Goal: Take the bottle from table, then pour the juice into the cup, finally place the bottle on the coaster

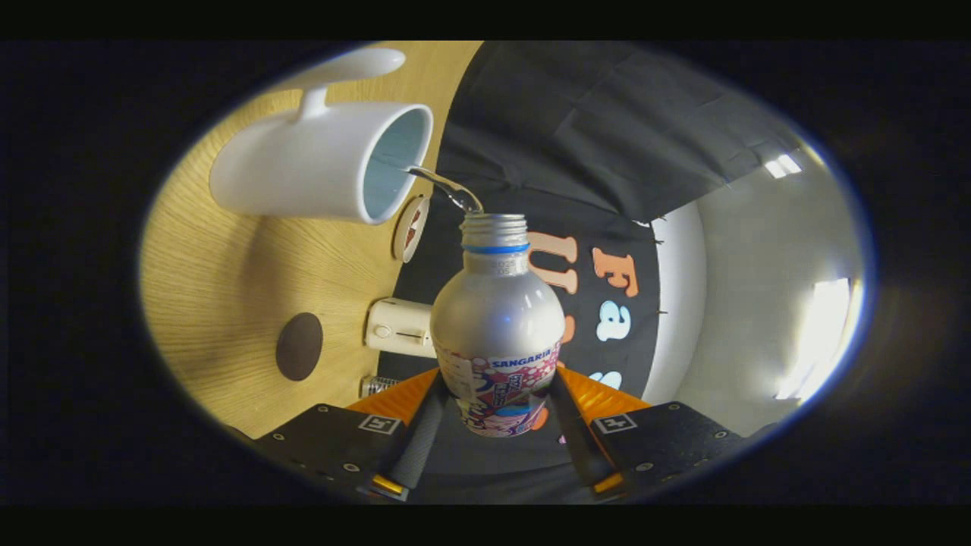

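Observation:
My gripper (497,406) is shut on a silver bottle (497,326) with a blue neck ring and a printed label; both fingers press on its lower body. The whole view is rolled sideways, so the bottle is tipped. A thin clear stream (447,186) runs from the bottle's open mouth into the white mug (318,163), whose opening faces the bottle's neck. The mug stands on the wooden table (220,280). A dark brown round coaster (299,346) lies on the table, nearer to my fingers than the mug.
A small round white disc with a red mark (410,227) lies near the mug at the table's edge. A cream box-shaped device (400,327) and a small metal-ribbed object (377,385) sit by the table's edge, close to the bottle. Black cloth hangs behind the table.

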Demonstrator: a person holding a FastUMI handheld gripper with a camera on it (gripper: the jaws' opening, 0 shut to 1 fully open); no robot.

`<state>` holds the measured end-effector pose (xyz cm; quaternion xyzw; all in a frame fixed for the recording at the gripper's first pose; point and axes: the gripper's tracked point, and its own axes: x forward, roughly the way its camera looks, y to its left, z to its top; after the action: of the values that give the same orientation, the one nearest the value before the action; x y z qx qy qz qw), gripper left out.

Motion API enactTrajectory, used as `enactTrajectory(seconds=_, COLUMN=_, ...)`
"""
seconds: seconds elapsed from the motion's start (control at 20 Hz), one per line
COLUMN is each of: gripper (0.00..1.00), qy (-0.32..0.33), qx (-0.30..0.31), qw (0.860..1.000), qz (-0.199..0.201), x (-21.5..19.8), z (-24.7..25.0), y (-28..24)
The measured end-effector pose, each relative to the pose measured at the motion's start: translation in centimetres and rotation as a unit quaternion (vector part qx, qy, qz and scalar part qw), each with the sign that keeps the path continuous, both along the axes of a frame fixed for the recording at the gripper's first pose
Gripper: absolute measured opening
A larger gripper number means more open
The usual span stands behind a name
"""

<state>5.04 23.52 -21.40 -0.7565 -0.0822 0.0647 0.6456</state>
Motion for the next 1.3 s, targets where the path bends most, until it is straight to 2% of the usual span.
enactTrajectory(seconds=1.3, gripper=0.77, qy=-0.027, qx=-0.047, qw=0.998, qz=0.02, x=0.71, z=0.82, y=0.34)
